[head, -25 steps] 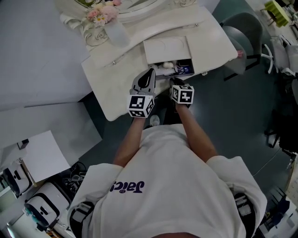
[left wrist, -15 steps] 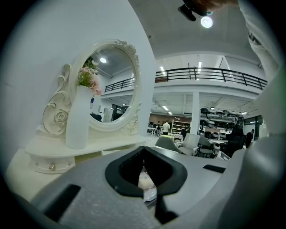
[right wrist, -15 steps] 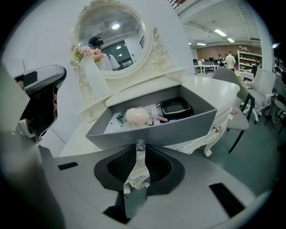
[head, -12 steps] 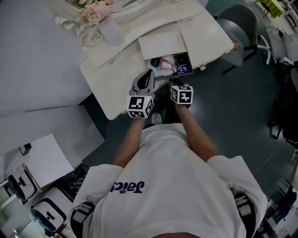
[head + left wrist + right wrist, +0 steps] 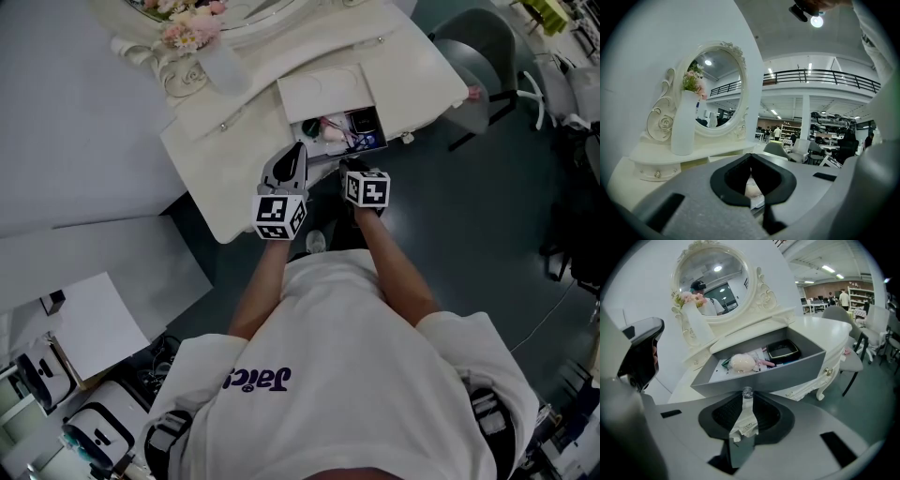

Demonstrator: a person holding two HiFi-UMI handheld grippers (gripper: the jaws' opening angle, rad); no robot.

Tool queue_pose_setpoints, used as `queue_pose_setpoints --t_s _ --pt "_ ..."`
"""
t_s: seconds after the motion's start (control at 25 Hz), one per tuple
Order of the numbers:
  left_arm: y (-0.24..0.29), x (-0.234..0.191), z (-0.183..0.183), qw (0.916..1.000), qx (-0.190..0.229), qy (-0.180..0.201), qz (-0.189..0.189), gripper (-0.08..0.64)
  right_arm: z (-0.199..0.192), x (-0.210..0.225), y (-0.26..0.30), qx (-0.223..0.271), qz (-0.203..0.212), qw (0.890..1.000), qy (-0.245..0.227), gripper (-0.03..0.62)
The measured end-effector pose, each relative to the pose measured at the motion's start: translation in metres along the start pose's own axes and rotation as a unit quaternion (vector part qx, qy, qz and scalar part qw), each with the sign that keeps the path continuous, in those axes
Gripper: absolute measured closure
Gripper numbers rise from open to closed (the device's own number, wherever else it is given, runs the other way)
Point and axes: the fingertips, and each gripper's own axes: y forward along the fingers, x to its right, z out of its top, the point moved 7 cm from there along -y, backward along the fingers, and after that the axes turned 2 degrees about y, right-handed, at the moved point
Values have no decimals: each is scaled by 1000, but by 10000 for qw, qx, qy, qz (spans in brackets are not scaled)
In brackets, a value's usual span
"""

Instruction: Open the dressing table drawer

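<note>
The cream dressing table has its grey drawer pulled out, and in the right gripper view the drawer shows a pink puff and a black tray inside. My right gripper is at the drawer's front edge. Its jaws are opening, with the small glass knob and its white carved mount still pressed between them. My left gripper hovers just left of the drawer, shut and holding nothing.
A white vase of pink flowers and an oval mirror stand at the table's back. A grey chair sits at the table's right end. White boards and gear lie on the floor at the left.
The drawer shows a little more of its inside than a second ago. Both grippers stay where they were, and the head view has shifted slightly.
</note>
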Motion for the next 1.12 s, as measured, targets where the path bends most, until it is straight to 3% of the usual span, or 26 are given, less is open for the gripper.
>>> queue_pose_setpoints --t_s 0.28,0.44,0.56,0.76,0.92,1.12 --pt "3 -1 10 10000 -43 -14 -43 545 15 -3 -36 421 -136 9988 -186 528" --pt "2 1 22 10000 38 60 -53 545 47 -15 -67 1132 -69 9926 -430 532" --pt "-1 1 36 9998 176 121 -20 545 83 -33 -95 1840 -43 9795 -818 542" --pt "-5 4 72 9986 459 251 48 545 138 -68 -145 2852 27 9471 -1472 572" --pt "-13 12 105 9961 785 394 65 545 160 -92 -175 3285 68 9269 -1816 583" --pt "-24 18 130 9918 1110 620 107 546 168 -110 -195 3623 22 9104 -1996 584"
